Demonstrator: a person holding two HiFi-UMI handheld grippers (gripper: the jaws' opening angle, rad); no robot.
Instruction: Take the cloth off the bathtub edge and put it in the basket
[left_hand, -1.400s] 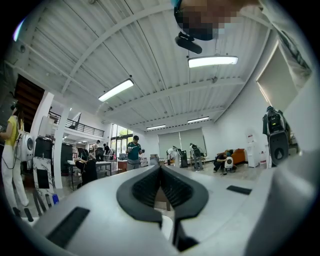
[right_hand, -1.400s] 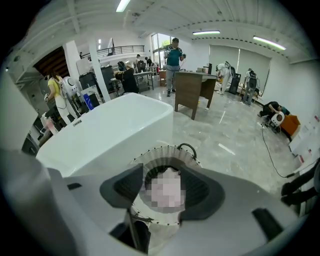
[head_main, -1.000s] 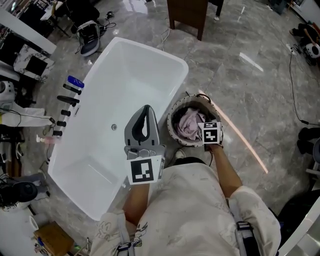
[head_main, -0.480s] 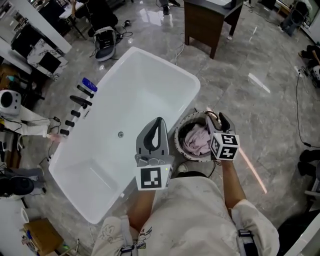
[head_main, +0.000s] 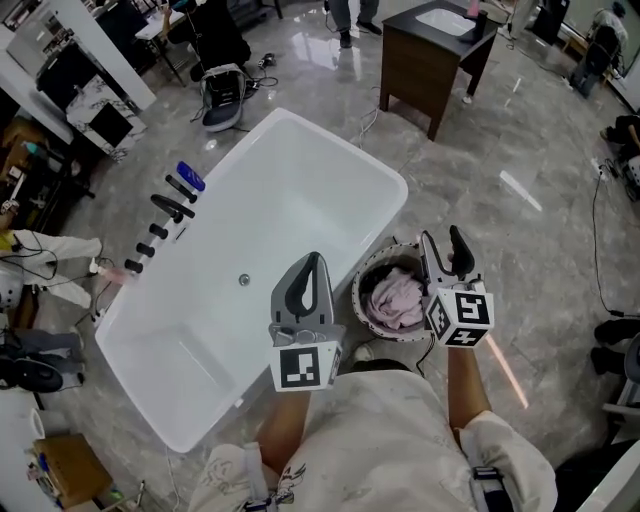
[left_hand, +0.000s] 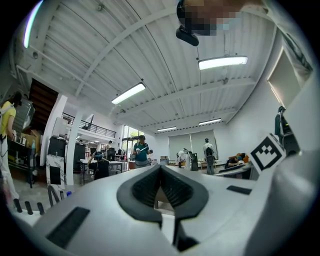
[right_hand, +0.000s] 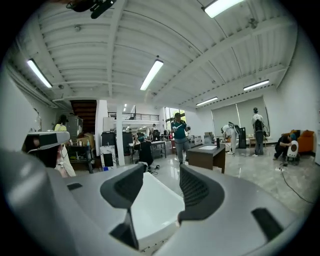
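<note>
Right gripper (head_main: 446, 250) withdrawn from over the basket's contents since a second ago, now raised beside the basket's right side with its tips pointing away from the person; left gripper (head_main: 312, 262) kept in much the same station over the near rim of the tub. Item, pale pink crumpled cloth (head_main: 398, 298): lying inside the round woven basket with a dark lining (head_main: 358, 291), free of both tools, and seemingly heaped toward the basket's middle, though its lower folds are hidden. Item, basket: on the grey marbled floor (head_main: 520, 140), just beside the near right corner of the white rectangular bathtub (head_main: 270, 210). Item, left gripper (left_hand: 160, 186): jaws pressed together, nothing between them, only the hall ceiling and distant people beyond. Item, right gripper (right_hand: 159, 186): jaws spread, nothing held (the tub's white rim (right_hand: 155, 202) shows through the gap). Item, dark brown wooden vanity with a white basin (head_main: 430, 50): well apart from the tub, at the far side. Item, row of black tap fittings (head_main: 160, 215) with a blue bottle (head_main: 190, 176): along the tub's left side. Marker cubes face the head camera on both tools.
</note>
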